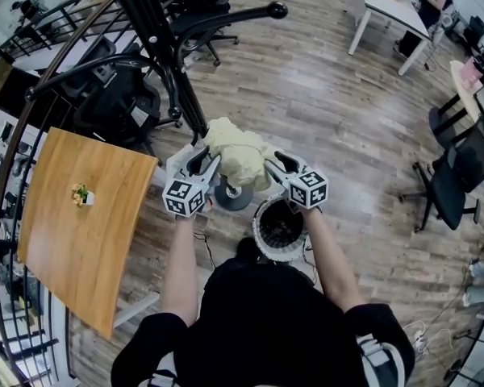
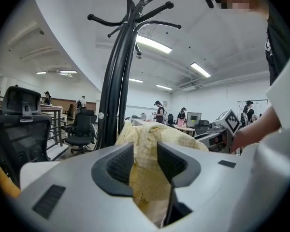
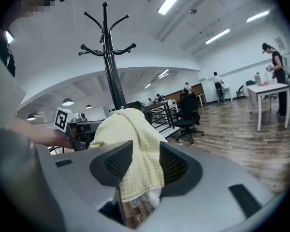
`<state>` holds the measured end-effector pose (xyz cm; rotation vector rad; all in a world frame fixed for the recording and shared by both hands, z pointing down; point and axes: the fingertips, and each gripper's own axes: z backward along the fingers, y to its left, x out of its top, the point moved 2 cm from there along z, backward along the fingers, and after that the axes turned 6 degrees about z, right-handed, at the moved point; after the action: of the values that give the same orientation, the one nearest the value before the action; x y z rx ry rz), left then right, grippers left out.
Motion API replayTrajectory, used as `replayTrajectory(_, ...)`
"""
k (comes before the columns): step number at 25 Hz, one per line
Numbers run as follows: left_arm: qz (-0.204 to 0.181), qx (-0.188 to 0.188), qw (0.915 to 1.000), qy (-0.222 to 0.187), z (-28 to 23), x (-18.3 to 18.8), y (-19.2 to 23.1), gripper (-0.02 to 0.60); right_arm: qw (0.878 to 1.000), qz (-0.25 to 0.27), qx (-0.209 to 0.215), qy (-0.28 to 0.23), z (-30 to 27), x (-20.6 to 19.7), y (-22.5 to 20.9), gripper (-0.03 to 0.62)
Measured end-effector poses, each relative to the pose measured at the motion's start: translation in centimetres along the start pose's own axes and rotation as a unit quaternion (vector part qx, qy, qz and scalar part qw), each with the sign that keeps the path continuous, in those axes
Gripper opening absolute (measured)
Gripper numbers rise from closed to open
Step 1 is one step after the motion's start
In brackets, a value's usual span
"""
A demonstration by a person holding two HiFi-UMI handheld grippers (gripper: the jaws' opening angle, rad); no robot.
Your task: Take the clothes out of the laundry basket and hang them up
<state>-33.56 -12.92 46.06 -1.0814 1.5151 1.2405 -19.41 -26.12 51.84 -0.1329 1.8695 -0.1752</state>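
A pale yellow checked garment (image 1: 238, 156) lies bunched over a low arm of the black coat stand (image 1: 157, 31). Both grippers meet it at chest height, my left gripper (image 1: 212, 161) from the left and my right gripper (image 1: 270, 161) from the right. In the left gripper view the garment (image 2: 150, 144) hangs between the jaws of the left gripper (image 2: 145, 151), which stand apart. In the right gripper view a fold of the garment (image 3: 135, 144) droops loosely between the parted jaws of the right gripper (image 3: 146, 156). The white laundry basket (image 1: 278, 230) stands on the floor below my hands, its inside dark.
The coat stand's round base (image 1: 232, 193) sits just left of the basket. A wooden table (image 1: 73, 224) with a small object (image 1: 82, 194) is at the left. Black office chairs (image 1: 121, 95) (image 1: 460, 176) stand behind and at the right. A white desk (image 1: 387, 6) with a person is far right.
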Motion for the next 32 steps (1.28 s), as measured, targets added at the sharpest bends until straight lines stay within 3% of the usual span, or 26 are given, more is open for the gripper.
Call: replayTrajectory(32, -0.001, 0.033, 0.9994, -0.006, 3.6, -0.6, -2.8, 0.149, 1.000, 0.010, 0.022, -0.010, 2.8, 0.2, 1.3, 0.183)
